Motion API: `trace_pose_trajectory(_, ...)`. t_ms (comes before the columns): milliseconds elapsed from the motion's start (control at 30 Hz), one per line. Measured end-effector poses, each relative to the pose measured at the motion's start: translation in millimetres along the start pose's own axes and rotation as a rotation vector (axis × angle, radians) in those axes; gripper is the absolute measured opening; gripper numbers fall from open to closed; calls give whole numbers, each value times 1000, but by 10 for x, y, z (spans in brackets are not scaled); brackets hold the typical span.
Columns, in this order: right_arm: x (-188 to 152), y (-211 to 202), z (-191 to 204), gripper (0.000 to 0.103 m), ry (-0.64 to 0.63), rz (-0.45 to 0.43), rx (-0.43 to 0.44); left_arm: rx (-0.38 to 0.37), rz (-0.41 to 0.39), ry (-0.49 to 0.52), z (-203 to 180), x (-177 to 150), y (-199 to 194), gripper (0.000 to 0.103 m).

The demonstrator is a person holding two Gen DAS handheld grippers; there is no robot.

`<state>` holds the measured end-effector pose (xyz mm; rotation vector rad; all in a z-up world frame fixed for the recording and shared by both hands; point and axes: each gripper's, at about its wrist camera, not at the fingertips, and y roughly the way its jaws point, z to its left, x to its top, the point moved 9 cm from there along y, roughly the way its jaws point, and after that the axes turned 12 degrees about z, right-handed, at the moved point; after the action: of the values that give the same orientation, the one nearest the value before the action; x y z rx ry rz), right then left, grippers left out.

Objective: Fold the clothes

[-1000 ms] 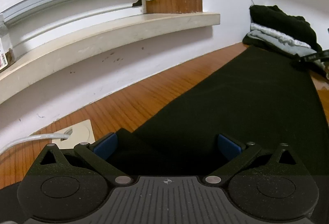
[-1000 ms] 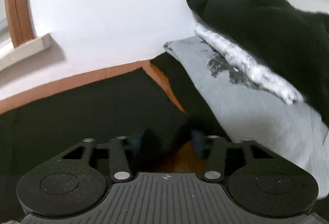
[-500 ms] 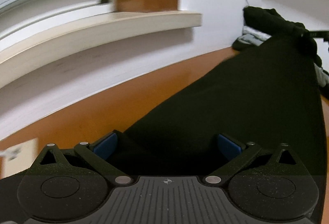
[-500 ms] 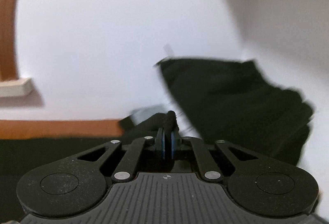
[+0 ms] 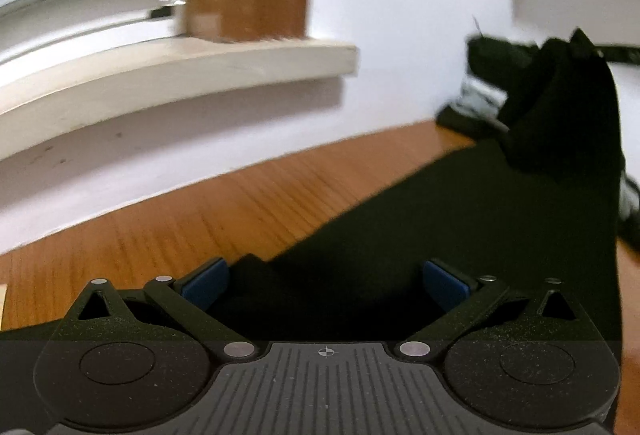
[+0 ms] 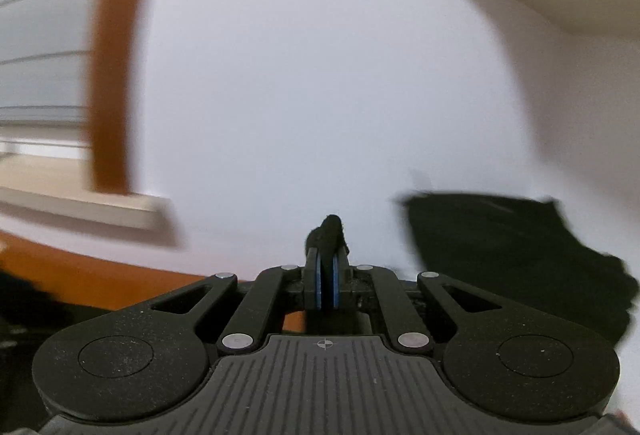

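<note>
Bare wooden tabletop [image 5: 240, 203] lies free left; clothes pile [image 5: 492, 55] blocks right.

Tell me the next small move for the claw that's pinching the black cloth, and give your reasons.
Probably carry the right claw toward the left claw to lay the fold. It is shut on a corner of the black garment, already raised off the wooden table, while the left claw's jaws stand open over the near end.

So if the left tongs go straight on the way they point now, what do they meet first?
Probably the black garment spread on the wooden table; it already lies between the open left tongs.
</note>
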<state>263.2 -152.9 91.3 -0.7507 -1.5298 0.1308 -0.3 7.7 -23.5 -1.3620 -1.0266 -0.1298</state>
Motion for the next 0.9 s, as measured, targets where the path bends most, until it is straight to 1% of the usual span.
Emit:
trace_pose_trajectory(100,-13,-135,522,7,-76,-24,104,-33,-18,-63,53,72,-103,103)
trace_pose_trajectory(133,-53,-164,657,7,-99,-23,127,-70,-25,-101,45,103,-135,103)
trace_pose_trajectory(200,-233,-210,864,7,-119,-2,188,-154,-35,-182,16,160,-183,103)
trace_pose_trajectory(300,-619,-235,1084,7,-138,63,258,-268,-18,-283,-88,237,-141,103)
trace_pose_trajectory(333,-748,-224,1132,7,-147,83,271,-279,-8,-287,-136,248,-106,103)
trace_pose_trajectory(400,-1010,-194,1212,7,-151,126,306,-294,11,-285,-233,267,-31,103)
trace_pose_trajectory(467,-1231,-181,1275,7,-167,153,327,-287,29,-256,-345,287,60,103)
trace_pose_trajectory(567,-1449,-165,1295,7,-165,165,345,-289,50,-231,-476,319,195,103)
trace_pose_trajectory(667,-1539,-182,1312,7,-155,145,344,-291,55,-189,-630,357,288,103)
trace_pose_trajectory(733,-1560,-197,1350,8,-165,123,334,-291,56,-154,-743,384,344,100)
trace_pose_trajectory(767,-1574,-200,1354,8,-169,116,329,-290,55,-132,-802,395,365,96)
trace_pose_trajectory(800,-1585,-200,1354,8,-171,113,326,-288,53,-110,-861,405,385,96)
trace_pose_trajectory(900,-1622,-179,1355,9,-166,108,329,-261,79,-54,-1032,418,519,96)
